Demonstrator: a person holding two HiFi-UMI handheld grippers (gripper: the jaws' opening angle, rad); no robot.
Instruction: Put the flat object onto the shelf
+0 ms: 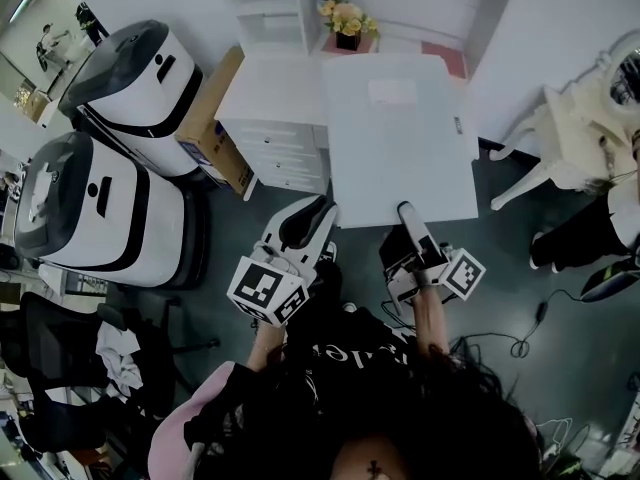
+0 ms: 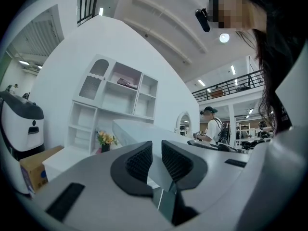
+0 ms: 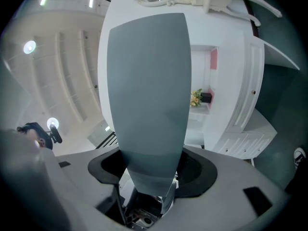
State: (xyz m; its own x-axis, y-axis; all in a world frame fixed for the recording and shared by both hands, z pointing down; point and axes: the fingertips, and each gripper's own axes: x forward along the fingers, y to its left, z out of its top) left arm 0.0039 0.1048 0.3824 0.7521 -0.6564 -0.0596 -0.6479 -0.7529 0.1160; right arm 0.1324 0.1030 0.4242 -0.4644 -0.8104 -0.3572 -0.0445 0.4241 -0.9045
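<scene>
I hold a large flat white board (image 1: 400,138) level in front of me with both grippers at its near edge. My left gripper (image 1: 320,210) is shut on the board's near left corner; in the left gripper view the thin board (image 2: 139,129) runs out from between the close-set pads (image 2: 140,161). My right gripper (image 1: 405,211) is shut on the near edge further right, and the board (image 3: 149,90) fills the middle of the right gripper view. The white shelf unit (image 1: 290,8) stands beyond the board and shows as open compartments (image 2: 115,100), with yellow flowers (image 1: 345,18) on it.
A white drawer cabinet (image 1: 275,118) stands under the board's left side, next to a cardboard box (image 1: 215,123). Two white-and-black machines (image 1: 130,78) (image 1: 90,208) stand at the left. A white chair (image 1: 560,138) and a person are at the right. Cables (image 1: 520,343) lie on the floor.
</scene>
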